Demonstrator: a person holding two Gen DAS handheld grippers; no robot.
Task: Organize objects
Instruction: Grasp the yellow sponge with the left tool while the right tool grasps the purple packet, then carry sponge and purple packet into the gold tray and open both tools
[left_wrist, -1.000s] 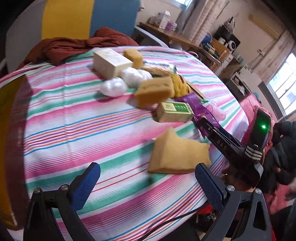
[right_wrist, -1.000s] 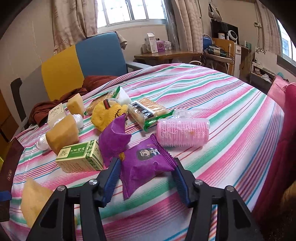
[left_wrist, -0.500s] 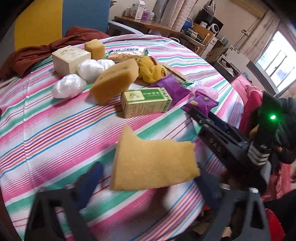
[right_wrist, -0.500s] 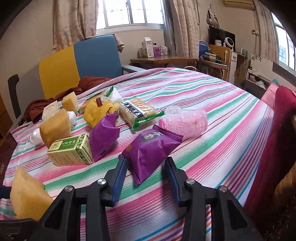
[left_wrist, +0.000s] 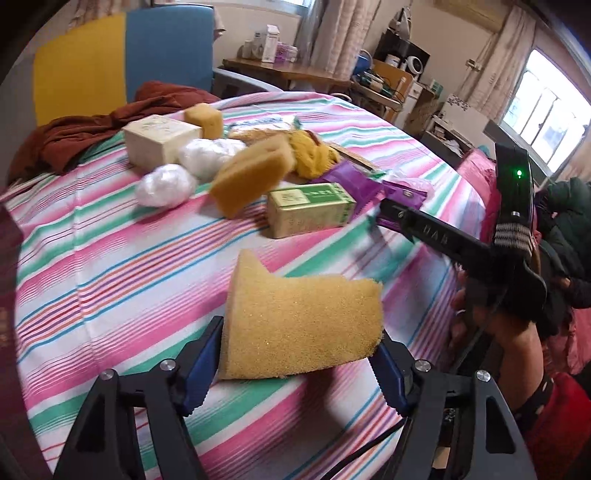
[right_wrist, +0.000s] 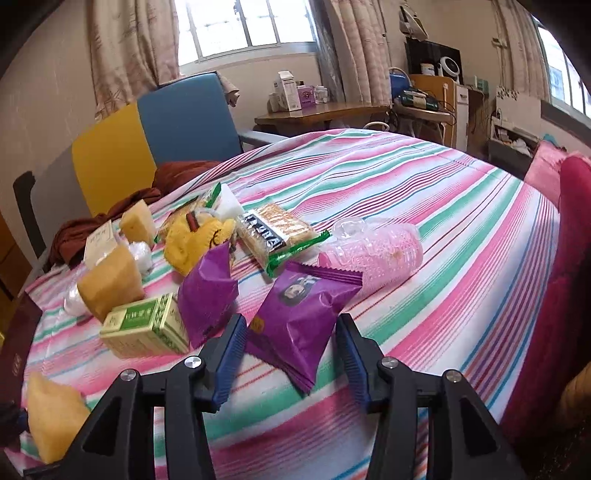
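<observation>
Sponge (left_wrist: 301, 325) nearer now, between closing left hand-held gripper (left_wrist: 295, 363) pads (touching both)

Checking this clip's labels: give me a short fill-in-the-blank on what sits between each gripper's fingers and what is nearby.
1. Between the left gripper's fingers sits a yellow ____.
2. The packet between the right gripper's fingers is ____ in colour.
3. The small box left of that packet is printed mostly in ____.

Missing words: sponge; purple; green
</observation>
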